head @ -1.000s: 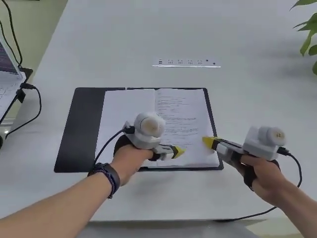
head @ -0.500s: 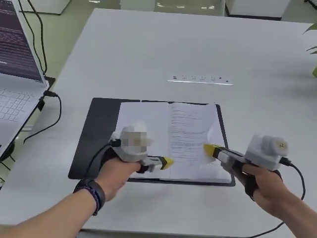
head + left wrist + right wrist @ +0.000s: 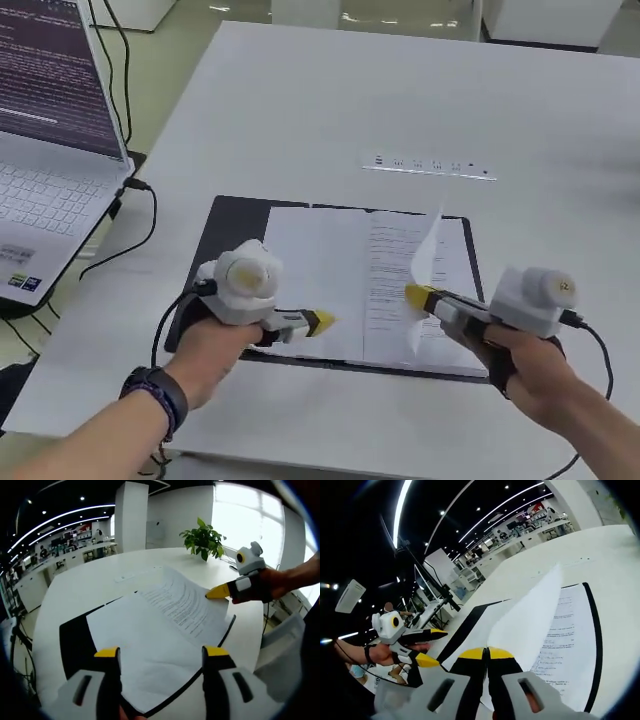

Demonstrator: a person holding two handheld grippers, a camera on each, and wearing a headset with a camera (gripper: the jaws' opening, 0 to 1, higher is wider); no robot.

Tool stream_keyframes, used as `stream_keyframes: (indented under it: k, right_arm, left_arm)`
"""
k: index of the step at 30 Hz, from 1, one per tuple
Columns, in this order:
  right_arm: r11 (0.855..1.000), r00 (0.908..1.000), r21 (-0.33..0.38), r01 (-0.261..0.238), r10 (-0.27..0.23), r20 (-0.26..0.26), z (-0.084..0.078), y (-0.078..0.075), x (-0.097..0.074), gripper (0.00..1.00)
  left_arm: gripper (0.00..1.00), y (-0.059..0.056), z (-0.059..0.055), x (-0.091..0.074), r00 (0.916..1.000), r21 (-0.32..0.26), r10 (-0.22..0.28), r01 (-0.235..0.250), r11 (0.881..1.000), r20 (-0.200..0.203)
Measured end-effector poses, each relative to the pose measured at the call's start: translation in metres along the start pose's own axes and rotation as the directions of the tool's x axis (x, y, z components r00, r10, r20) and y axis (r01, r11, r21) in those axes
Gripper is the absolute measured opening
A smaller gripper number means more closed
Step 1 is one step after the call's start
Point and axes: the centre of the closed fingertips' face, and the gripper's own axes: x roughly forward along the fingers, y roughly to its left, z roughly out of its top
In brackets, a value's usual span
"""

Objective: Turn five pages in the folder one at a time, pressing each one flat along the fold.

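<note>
A black folder (image 3: pixel 215 262) lies open on the white table, with white printed pages (image 3: pixel 320 280) inside. My right gripper (image 3: pixel 416 294) is shut on the edge of the right-hand page (image 3: pixel 427 265), which stands lifted and curled above the folder; the same page (image 3: pixel 532 617) rises from the pinched jaws in the right gripper view. My left gripper (image 3: pixel 318 321) is open, hovering just above the near edge of the left page (image 3: pixel 145 650), nothing between its yellow-tipped fingers (image 3: pixel 107 653).
An open laptop (image 3: pixel 50 150) with a cable sits at the table's left edge. A flush power strip (image 3: pixel 428 167) lies beyond the folder. A potted plant (image 3: pixel 202 539) stands at the far side in the left gripper view.
The right gripper has lifted the right-hand page's edge up off the folder and toward the middle. The head camera has shifted, bringing the laptop further into view.
</note>
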Motion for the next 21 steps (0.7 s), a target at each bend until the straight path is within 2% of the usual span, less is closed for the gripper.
stream_keyframes:
  k: [6, 9, 13, 21]
  right_arm:
    - [1.000, 0.9997, 0.005, -0.024, 0.024, -0.003, -0.005, 0.017, 0.016, 0.00]
    - [0.999, 0.9985, -0.015, -0.044, 0.044, -0.032, -0.012, 0.029, 0.023, 0.00]
    - [0.998, 0.9974, -0.009, -0.060, 0.060, -0.040, -0.017, 0.039, 0.033, 0.00]
    - [0.996, 0.9938, -0.011, -0.092, 0.091, -0.063, -0.022, 0.058, 0.053, 0.00]
  left_arm:
    - [0.67, 0.015, -0.007, -0.018, 0.9997, -0.017, 0.024, -0.024, 1.000, 0.007]
    - [0.67, 0.020, -0.011, -0.025, 0.9995, -0.028, 0.032, -0.031, 0.999, 0.009]
    - [0.67, 0.031, -0.024, -0.037, 0.9987, -0.047, 0.051, -0.051, 0.998, 0.002]
    - [0.69, 0.044, -0.043, -0.056, 0.9971, -0.088, 0.077, -0.076, 0.993, 0.000]
